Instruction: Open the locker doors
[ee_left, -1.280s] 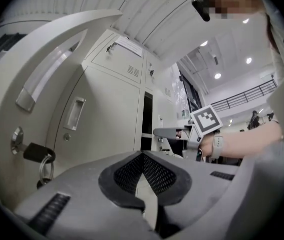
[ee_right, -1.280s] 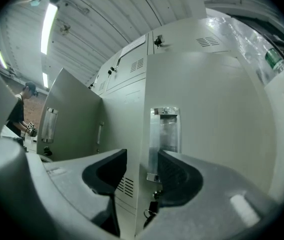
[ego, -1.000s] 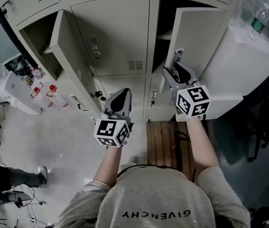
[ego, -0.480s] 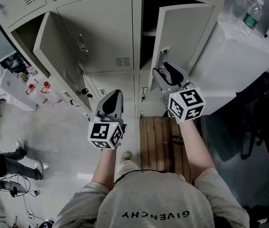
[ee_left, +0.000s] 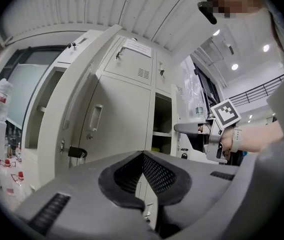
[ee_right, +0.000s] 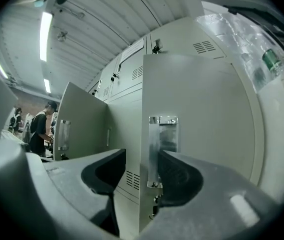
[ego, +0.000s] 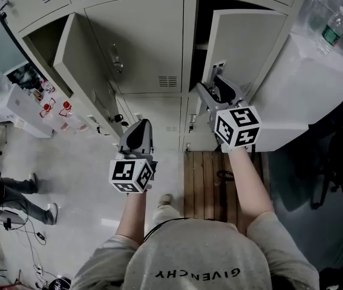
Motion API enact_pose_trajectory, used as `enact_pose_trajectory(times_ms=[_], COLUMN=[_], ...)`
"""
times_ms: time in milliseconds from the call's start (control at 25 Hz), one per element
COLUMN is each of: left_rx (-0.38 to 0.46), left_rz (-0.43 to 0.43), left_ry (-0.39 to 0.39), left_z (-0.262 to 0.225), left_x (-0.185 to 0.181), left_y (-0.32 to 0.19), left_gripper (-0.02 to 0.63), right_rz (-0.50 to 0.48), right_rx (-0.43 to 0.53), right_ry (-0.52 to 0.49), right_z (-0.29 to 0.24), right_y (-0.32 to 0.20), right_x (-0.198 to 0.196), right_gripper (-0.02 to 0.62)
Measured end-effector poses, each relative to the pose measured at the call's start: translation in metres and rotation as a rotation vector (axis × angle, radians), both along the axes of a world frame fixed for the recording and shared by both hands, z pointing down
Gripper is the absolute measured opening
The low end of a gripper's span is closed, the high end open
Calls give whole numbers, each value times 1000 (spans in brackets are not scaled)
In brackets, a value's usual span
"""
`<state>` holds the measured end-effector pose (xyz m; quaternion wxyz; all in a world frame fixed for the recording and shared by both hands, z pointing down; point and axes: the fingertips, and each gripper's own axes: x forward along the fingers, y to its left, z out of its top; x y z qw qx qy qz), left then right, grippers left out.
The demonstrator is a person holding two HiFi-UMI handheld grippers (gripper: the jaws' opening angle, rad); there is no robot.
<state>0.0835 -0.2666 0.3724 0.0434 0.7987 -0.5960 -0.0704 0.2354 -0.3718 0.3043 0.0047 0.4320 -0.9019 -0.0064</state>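
A bank of beige lockers fills the head view. The left door (ego: 83, 65) stands wide open, and the middle door (ego: 141, 41) with its recessed handle (ego: 117, 58) is closed. Over at the right, another door (ego: 250, 47) is swung out. My right gripper (ego: 216, 80) straddles that door's free edge at the metal latch plate (ee_right: 163, 139). Its jaws are opening, and a gap shows between the left pad and the door (ee_right: 197, 114). My left gripper (ego: 140, 124) hangs shut and empty in front of the lower lockers, touching nothing.
A white cabinet (ego: 316, 71) with a plastic bottle (ego: 334, 24) on top stands right of the open door. A wooden slatted board (ego: 216, 180) lies on the floor below. Boxes with red items (ego: 38, 110) and a person's legs (ego: 8, 198) are at the left.
The right gripper has stayed at the right door's edge while its jaws have spread slightly. The left gripper has sunk a little lower. The head view has swayed.
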Motion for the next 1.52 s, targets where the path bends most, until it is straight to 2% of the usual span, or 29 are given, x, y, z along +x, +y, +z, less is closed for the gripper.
enact_pose_trajectory(times_ms=[80, 240, 560, 800, 1240, 1520], left_rx=[-2, -5, -5, 3, 21, 36], left_rz=[7, 31, 57, 65, 72, 86], left_ry=[0, 3, 14, 19, 14, -2], left_z=[1, 1, 3, 0, -9, -16], left_x=[0, 6, 15, 24, 42, 61], left_y=[-1, -3, -4, 0, 6, 9], left_gripper=[-2, -2, -2, -2, -2, -2], right_rz=[31, 98, 106, 60, -88, -140], right_rx=[8, 29, 25, 28, 76, 102], right_ry=[-4, -11, -6, -21, -62, -87], right_z=[0, -1, -1, -1, -3, -4], right_y=[0, 2, 16, 32, 61, 79], right_x=[4, 15, 26, 40, 74, 102], right_gripper=[187, 112, 112, 114, 115, 120])
